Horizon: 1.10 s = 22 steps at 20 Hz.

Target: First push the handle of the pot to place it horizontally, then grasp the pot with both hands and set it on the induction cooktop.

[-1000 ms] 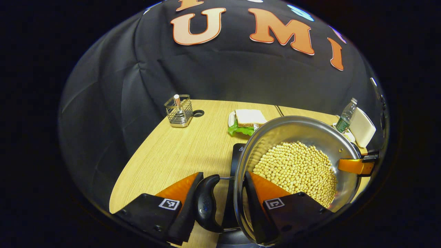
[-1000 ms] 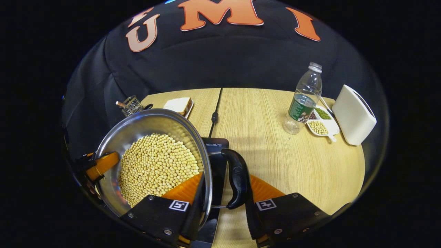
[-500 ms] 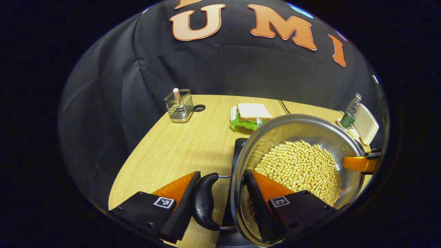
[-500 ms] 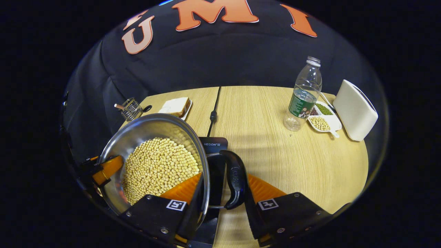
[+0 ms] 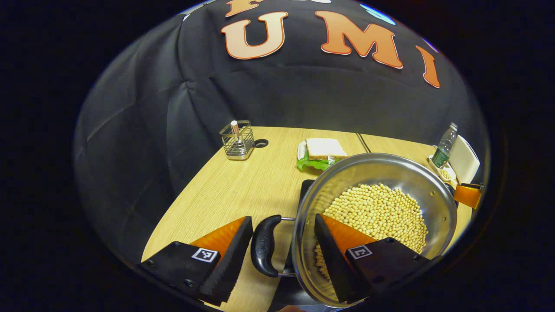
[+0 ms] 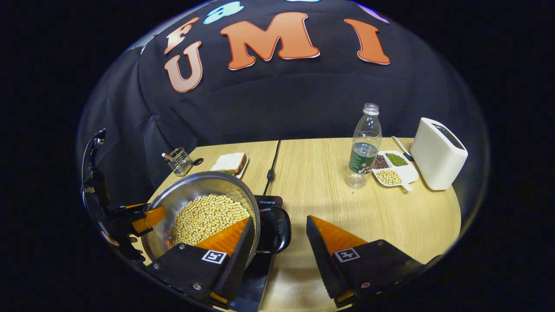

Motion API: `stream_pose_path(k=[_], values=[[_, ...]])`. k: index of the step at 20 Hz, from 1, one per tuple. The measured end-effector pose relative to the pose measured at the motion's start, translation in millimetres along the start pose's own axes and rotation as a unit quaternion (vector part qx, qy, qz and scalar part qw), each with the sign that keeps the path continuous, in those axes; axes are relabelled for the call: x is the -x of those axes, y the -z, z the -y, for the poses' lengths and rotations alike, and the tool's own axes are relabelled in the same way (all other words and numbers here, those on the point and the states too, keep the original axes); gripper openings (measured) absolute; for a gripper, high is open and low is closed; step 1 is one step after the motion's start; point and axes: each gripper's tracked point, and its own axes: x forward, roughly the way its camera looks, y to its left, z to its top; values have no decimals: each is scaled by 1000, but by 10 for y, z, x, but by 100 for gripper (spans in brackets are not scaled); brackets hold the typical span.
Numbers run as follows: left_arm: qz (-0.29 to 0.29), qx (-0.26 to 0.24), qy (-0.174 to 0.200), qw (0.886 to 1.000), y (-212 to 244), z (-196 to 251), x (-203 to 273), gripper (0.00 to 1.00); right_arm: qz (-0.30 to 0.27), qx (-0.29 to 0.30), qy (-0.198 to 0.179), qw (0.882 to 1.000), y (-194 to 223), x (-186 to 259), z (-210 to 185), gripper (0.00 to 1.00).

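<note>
The steel pot [image 5: 377, 173], full of yellow beans [image 5: 377, 212], sits level on the black induction cooktop [image 6: 268, 202]. My left gripper [image 5: 284, 217] straddles the pot's rim and left black handle [image 5: 263, 249]. One finger is outside the handle and one inside the pot, with thin gaps at both, so it is open. My right gripper [image 6: 279, 218] is open and drawn back. The right handle [image 6: 277, 229] lies ahead of its fingers, untouched. One right finger still overlaps the pot [image 6: 204, 212]. The left gripper [image 6: 145, 215] shows at the pot's far rim.
On the wooden table [image 6: 329, 190] stand a wire holder [image 5: 237, 139], a sandwich on a plate [image 5: 323, 151], a water bottle [image 6: 364, 145], a divided dish of beans [image 6: 392, 169] and a white toaster [image 6: 438, 154]. A black cable [image 6: 272, 167] runs back from the cooktop.
My right gripper has let go of the right handle, opened wide and pulled back. The left gripper's fingers have spread slightly. The pot has levelled onto the cooktop.
</note>
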Motion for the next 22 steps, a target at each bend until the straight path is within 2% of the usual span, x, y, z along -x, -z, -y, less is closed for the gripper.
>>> stream_pose_path(k=[4,10,14,17,19,21,22], values=[[44,22,-25,998,-261,-38,237,94,43,0,-4,999,-153,278,178,79],[145,35,-5,989,-767,234,866,93,133,9,9,991,-521,801,363,83],[217,35,0,975,-1124,351,1350,93,203,29,22,979,-820,1232,545,84],[265,33,17,964,-1328,518,1716,93,259,38,33,964,-1149,1611,615,87],[297,35,31,954,-1468,629,1968,93,294,47,37,954,-1248,1809,793,89],[325,41,50,943,-1600,763,2180,100,319,60,45,945,-1346,1959,877,90],[336,43,56,939,-1648,811,2329,85,329,65,47,941,-1377,2004,905,91]])
